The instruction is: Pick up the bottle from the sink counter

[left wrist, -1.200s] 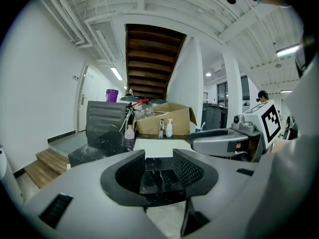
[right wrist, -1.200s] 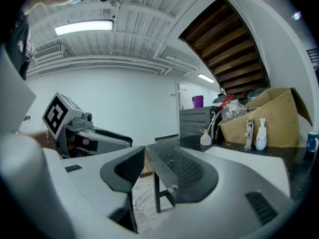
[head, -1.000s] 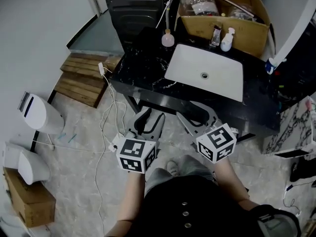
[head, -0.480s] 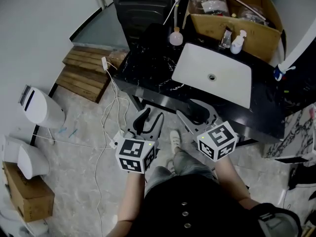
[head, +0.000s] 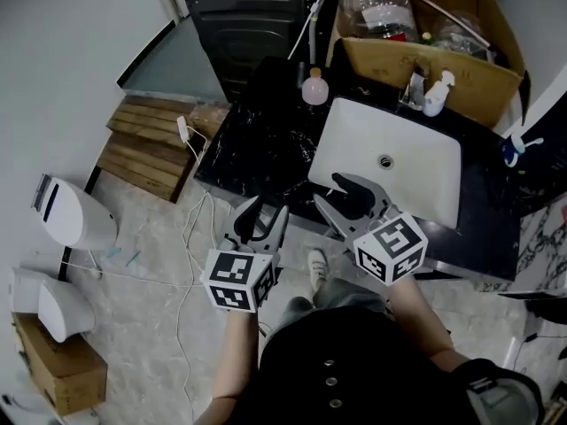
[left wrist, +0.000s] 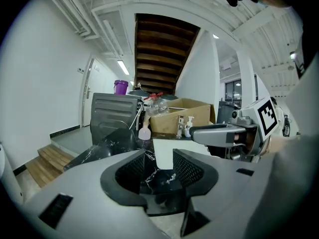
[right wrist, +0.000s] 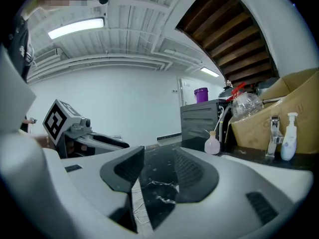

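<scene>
A small round pinkish bottle (head: 314,88) stands on the black marble counter (head: 257,140), left of the white sink (head: 354,140). A white pump bottle (head: 434,96) stands behind the sink beside the faucet (head: 414,88). My left gripper (head: 267,206) is open and empty, just short of the counter's front edge. My right gripper (head: 326,190) is open and empty over the sink's front rim. Both bottles are far ahead of the jaws: the pinkish bottle (left wrist: 144,132) and pump bottle (left wrist: 190,127) in the left gripper view, the pinkish bottle (right wrist: 212,144) and pump bottle (right wrist: 288,143) in the right.
A cardboard box (head: 443,34) holding a large clear plastic bottle sits behind the sink. A black cabinet (head: 248,16) stands behind the counter's left end. Wooden steps (head: 146,144), white cables (head: 190,228) and white appliances (head: 75,211) lie on the floor at left.
Both grippers have moved forward toward the counter; the right one now reaches over the sink's front rim. The jaws look the same as before.
</scene>
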`<state>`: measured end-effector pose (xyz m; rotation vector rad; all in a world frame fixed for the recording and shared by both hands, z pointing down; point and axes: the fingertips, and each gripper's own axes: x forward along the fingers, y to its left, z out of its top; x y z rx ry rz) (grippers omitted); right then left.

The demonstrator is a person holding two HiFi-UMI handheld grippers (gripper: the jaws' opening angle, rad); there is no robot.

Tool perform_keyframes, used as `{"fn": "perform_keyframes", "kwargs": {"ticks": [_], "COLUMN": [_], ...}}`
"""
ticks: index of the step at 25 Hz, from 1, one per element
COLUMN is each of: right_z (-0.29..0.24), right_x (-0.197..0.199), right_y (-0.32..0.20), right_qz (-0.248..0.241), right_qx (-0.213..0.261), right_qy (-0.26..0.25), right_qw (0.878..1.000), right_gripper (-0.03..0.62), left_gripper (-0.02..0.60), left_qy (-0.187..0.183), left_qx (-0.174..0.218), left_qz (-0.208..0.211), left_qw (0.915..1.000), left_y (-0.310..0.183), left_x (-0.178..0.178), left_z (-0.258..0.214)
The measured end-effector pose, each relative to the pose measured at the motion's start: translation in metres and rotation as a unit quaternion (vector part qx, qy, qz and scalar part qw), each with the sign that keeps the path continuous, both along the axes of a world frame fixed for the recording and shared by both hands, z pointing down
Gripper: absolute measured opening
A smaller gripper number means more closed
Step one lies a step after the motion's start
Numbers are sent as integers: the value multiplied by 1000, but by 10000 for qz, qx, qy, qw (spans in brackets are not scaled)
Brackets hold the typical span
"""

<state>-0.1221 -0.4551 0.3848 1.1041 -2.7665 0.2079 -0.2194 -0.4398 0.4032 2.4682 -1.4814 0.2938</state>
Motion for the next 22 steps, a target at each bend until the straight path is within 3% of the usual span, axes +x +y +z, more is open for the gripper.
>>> {"fn": "perform_keyframes", "kwargs": {"ticks": [10, 22], "right_z": [1, 16], "right_x": [6, 14], "right_y": [-94, -136], "right_qz": [-120, -164], "right_qx": [27, -164], "right_qy": [-50, -98], "right_qw": [9999, 9997], "right_gripper": [179, 181], "left_gripper": [170, 170], "left_qy": [-37, 7], "left_qx": [114, -47], "left_qz": [92, 155], "left_qw": [9999, 9999], "left_y": [-97, -145], "left_x": [15, 29], "left_z": [-11, -1]}}
